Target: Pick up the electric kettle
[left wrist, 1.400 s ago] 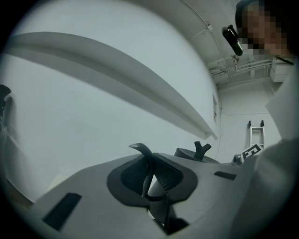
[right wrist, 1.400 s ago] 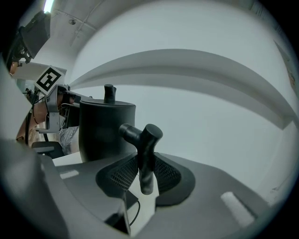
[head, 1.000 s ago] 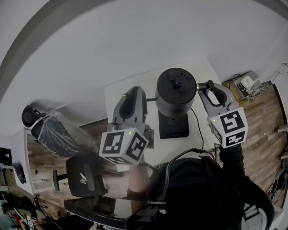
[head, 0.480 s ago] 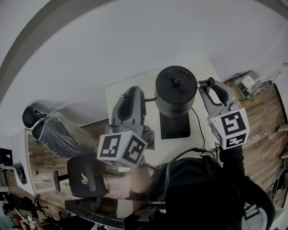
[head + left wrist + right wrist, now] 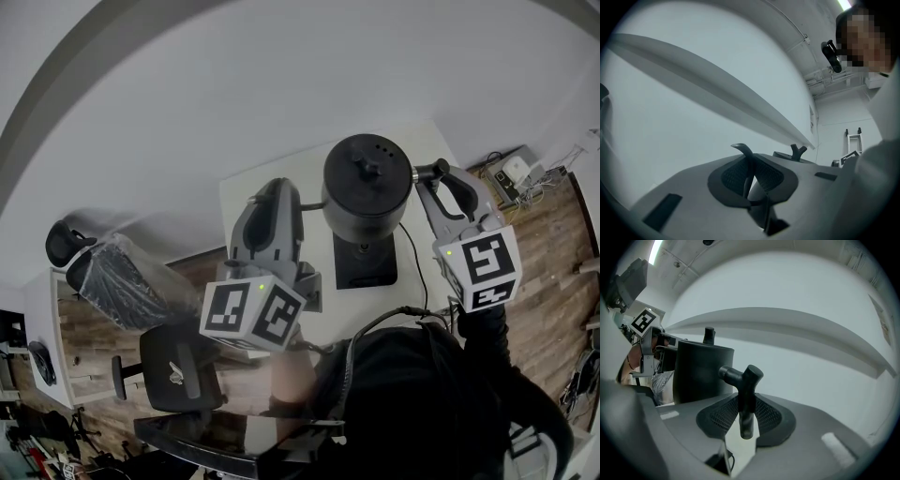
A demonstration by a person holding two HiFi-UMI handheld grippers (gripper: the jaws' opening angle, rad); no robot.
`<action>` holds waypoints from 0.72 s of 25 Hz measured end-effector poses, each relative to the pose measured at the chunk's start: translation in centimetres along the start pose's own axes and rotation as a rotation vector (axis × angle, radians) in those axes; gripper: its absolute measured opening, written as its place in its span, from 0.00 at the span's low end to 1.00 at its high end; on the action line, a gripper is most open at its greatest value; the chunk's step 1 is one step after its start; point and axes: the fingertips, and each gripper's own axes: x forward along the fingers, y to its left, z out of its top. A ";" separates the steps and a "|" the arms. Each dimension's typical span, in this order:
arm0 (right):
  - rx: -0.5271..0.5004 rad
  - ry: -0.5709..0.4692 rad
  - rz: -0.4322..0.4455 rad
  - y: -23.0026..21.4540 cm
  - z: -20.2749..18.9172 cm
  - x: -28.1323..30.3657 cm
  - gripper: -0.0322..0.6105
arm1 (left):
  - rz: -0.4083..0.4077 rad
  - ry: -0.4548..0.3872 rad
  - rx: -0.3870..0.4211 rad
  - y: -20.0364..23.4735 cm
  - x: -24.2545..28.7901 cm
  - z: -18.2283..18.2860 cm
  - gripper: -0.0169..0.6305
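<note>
Right gripper [image 5: 429, 183] clamps the kettle [image 5: 366, 187] handle [image 5: 746, 390]

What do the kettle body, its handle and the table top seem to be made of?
Kettle body: probably metal with a matte black coating; it shows only soft, dull highlights.
Handle, clamped in the right gripper: matte black plastic or coated metal, smooth and rounded; the look leaves it open.
Table top: smooth white laminate or painted board, plain and without grain.
</note>
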 end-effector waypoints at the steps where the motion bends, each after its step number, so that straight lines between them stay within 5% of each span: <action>1: 0.000 0.000 0.000 0.0 0.0 0.0 0.21 | -0.001 -0.001 0.001 0.0 0.0 0.0 0.08; 18: 0.000 0.002 -0.008 0.0 0.0 0.1 0.21 | -0.007 -0.003 -0.009 0.1 0.0 0.0 0.08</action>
